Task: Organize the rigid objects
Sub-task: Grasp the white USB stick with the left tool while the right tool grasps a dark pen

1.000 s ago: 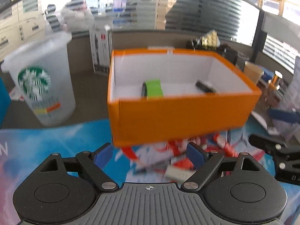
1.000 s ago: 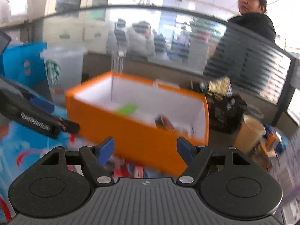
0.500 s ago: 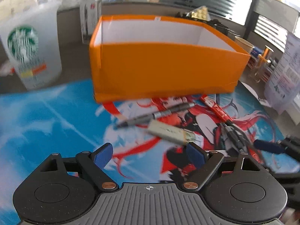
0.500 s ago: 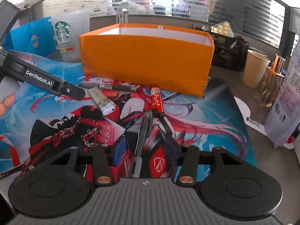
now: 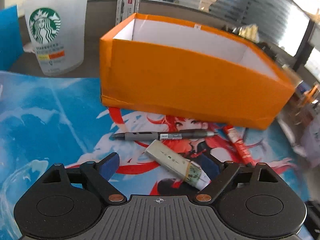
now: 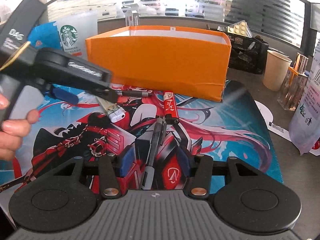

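Left gripper (image 5: 160, 165): fingers spread wide, nothing between them — it hangs low over the printed desk mat (image 5: 50, 120), with the pale lighter lying between its blue pads.
Right gripper (image 6: 155, 161): jaws partly apart, one to each side of a dark pen (image 6: 155, 146) that lies on the mat; the pads do not appear to press it.
Pale lighter (image 5: 176, 163): flat on the mat, slanted, just in front of the grey pen.
Grey pen (image 5: 163, 135): lying crosswise on the mat, near the front wall of the box.
Red lighter (image 6: 170, 108): on the mat, just beyond the tip of the dark pen — close to the box.
Orange box (image 5: 190, 84): open-topped, white inside, standing at the far edge of the mat; its contents are hidden from both views.
Starbucks cup (image 5: 53, 38): translucent, upright, left of the box.
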### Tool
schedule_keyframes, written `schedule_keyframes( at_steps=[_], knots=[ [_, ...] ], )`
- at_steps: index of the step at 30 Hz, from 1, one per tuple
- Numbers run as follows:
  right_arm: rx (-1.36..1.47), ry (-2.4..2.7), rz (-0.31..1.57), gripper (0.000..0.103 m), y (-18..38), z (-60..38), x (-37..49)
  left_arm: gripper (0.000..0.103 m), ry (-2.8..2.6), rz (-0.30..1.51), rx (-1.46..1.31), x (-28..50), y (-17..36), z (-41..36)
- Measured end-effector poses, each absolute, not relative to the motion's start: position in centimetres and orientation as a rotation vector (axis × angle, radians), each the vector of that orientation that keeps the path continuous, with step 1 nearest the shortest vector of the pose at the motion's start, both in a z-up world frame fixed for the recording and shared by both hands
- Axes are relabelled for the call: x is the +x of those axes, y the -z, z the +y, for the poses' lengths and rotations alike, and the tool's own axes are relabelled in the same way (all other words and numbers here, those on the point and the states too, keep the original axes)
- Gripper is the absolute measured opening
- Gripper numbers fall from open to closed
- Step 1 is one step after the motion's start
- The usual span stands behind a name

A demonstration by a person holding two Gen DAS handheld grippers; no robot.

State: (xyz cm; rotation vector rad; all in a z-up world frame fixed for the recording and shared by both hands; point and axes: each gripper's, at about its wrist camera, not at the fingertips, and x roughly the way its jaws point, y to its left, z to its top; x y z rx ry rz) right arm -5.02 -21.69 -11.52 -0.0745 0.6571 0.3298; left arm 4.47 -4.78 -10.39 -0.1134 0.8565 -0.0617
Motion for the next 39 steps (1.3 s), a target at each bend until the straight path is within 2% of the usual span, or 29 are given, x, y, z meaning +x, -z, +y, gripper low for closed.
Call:
schedule_keyframes(
  at_steps=[4,7,16,20,26,27,28,29,30,31,35,37,39],
  knots=[
    [-0.1,-0.331,0.648,0.047,11.6,-21.4,-5.2,0.1,0.074,0.829,0.062,3.6,11.4,-7.2],
    [-0.116,-0.332,0.645,0.047,11.6,-21.3,-5.3,0.102,0.103,0.825,0.064,3.2,11.5,-6.5],
    [-0.143,-0.343,0.637,0.039,11.6,-20.6,-5.6,0.103,0.157,0.797,0.091,2.0,11.8,-2.8],
    [-0.15,-0.351,0.634,0.036,11.6,-20.0,-5.7,0.099,0.175,0.774,0.087,1.8,11.7,-1.4],
    [-0.146,-0.344,0.63,0.036,11.6,-19.5,-5.6,0.076,0.174,0.734,0.086,1.7,11.5,-0.8],
    [-0.144,-0.342,0.629,0.036,11.6,-19.5,-5.6,0.068,0.175,0.726,0.088,1.6,11.5,-0.8],
    [-0.145,-0.339,0.628,0.036,11.6,-19.4,-5.6,0.053,0.178,0.718,0.091,1.6,11.4,-0.8],
    [-0.145,-0.336,0.626,0.036,11.7,-19.3,-5.6,0.043,0.187,0.71,0.098,1.5,11.4,-1.0],
    [-0.145,-0.334,0.625,0.036,11.7,-19.3,-5.6,0.027,0.205,0.705,0.111,1.3,11.3,-1.3],
    [-0.145,-0.332,0.624,0.035,11.7,-19.2,-5.6,0.022,0.219,0.702,0.125,1.2,11.2,-1.6],
    [-0.132,-0.337,0.625,0.026,11.7,-19.1,-5.6,0.022,0.223,0.698,0.128,1.1,11.3,-1.6],
    [-0.143,-0.318,0.618,0.015,11.7,-19.1,-5.6,0.022,0.224,0.705,0.119,1.1,11.2,-1.4],
    [-0.141,-0.311,0.616,0.01,11.7,-19.2,-5.5,0.021,0.223,0.706,0.122,1.0,11.2,-1.4]
  ],
)
